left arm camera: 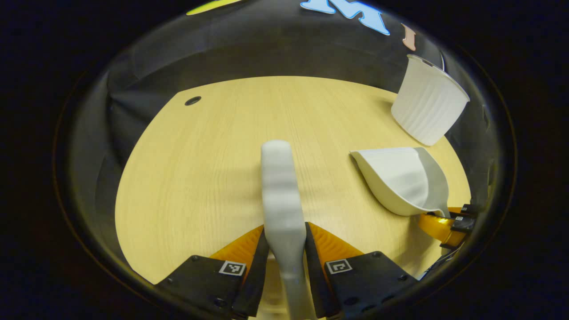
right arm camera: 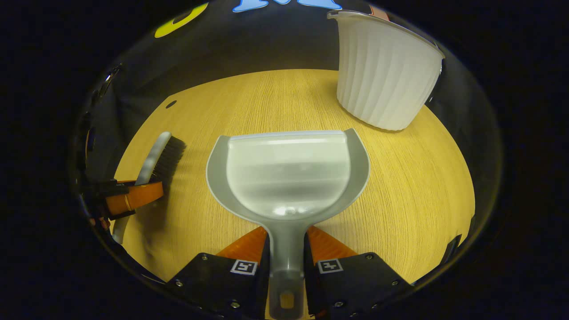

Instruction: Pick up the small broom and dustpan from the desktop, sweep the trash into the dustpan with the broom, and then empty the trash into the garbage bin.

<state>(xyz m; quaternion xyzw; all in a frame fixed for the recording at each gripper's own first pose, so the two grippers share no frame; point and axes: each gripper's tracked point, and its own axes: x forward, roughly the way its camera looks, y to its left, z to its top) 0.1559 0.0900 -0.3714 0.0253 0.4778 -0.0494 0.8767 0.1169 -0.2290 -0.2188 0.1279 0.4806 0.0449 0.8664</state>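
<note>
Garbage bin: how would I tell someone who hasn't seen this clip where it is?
Start at the wooden desktop and go to its far right edge by the black cloth wall. The garbage bin stands there upright, beyond the dustpan. It is the tall white container with ribbed sides, while the dustpan is shallow and handled.

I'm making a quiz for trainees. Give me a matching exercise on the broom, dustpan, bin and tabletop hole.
Things:
1. broom
2. dustpan
3. bin
4. hole

States:
A. stands upright at the table's far side
B. handle between the right gripper's fingers
C. dark spot near the table's far edge
D. handle between the left gripper's fingers

Pairs: 1-D, 2-B, 3-A, 4-C
</note>
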